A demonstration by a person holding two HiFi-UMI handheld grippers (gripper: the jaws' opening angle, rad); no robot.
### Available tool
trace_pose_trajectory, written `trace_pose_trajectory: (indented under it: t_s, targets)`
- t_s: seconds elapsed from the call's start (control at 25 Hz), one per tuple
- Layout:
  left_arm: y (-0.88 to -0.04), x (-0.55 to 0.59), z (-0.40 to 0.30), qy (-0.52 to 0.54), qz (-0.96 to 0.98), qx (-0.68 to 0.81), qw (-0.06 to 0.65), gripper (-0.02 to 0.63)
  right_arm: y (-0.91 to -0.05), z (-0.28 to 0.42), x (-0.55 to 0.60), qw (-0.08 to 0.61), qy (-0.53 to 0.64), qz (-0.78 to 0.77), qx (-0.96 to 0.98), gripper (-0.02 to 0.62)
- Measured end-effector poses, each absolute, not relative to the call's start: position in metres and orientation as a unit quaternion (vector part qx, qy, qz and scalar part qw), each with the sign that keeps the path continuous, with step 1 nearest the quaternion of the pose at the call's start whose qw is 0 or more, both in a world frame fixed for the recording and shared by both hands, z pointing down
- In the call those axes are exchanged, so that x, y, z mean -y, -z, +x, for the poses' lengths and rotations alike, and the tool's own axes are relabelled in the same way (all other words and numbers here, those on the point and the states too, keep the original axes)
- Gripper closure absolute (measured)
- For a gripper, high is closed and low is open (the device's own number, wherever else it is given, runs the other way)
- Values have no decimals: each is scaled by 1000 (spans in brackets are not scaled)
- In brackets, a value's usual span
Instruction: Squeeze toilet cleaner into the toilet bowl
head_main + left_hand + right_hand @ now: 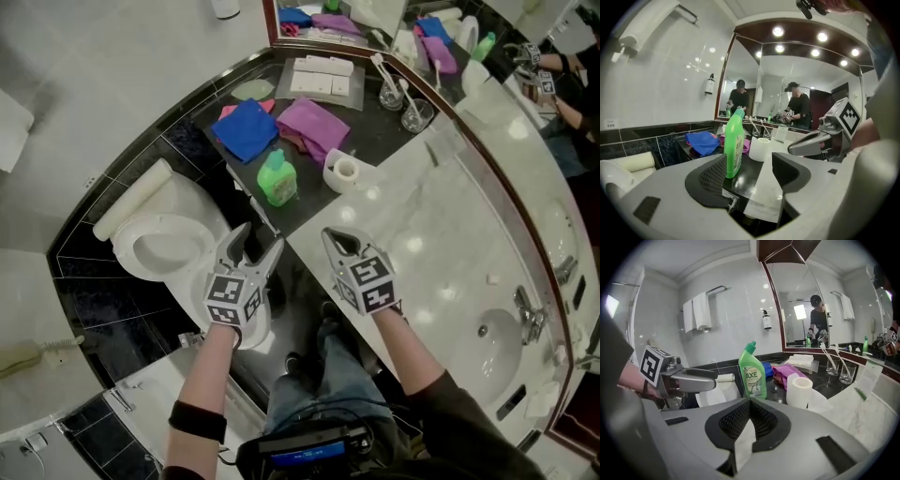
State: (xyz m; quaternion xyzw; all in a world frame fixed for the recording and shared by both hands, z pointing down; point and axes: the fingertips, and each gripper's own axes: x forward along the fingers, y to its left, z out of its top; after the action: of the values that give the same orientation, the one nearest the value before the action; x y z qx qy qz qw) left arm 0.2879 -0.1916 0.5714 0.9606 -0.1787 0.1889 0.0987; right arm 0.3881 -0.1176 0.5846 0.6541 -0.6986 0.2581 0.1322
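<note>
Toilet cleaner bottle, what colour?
The toilet cleaner bottle is bright green; the right gripper view shows it best.

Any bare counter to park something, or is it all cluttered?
Free: the white marble counter between the toilet roll and the sink. Crowded: the black counter, where the green bottle, blue cloth, pink cloth and glasses cluster.

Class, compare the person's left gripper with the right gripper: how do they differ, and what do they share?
The left gripper has its fingers wide apart; the right gripper has its fingers closed together. The left gripper hangs beside the toilet; the right gripper hangs by the pale marble counter. Both are empty and point toward the green bottle.
</note>
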Motion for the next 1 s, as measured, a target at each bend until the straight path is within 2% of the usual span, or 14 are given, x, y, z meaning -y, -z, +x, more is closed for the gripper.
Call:
trace_pose_trajectory:
  t_s: [0.16,0.56,1.0]
  targets:
    - [-591,222,309,-195,965,163,59,295,-595,400,140,133,-251,653,702,586]
    - [-620,270,364,-173,975,132,48,267,-616,428,179,133,-243,658,700,586]
    - [-631,278,414,-161,983,77,35,264,-634,449,187,122,-255,656,700,586]
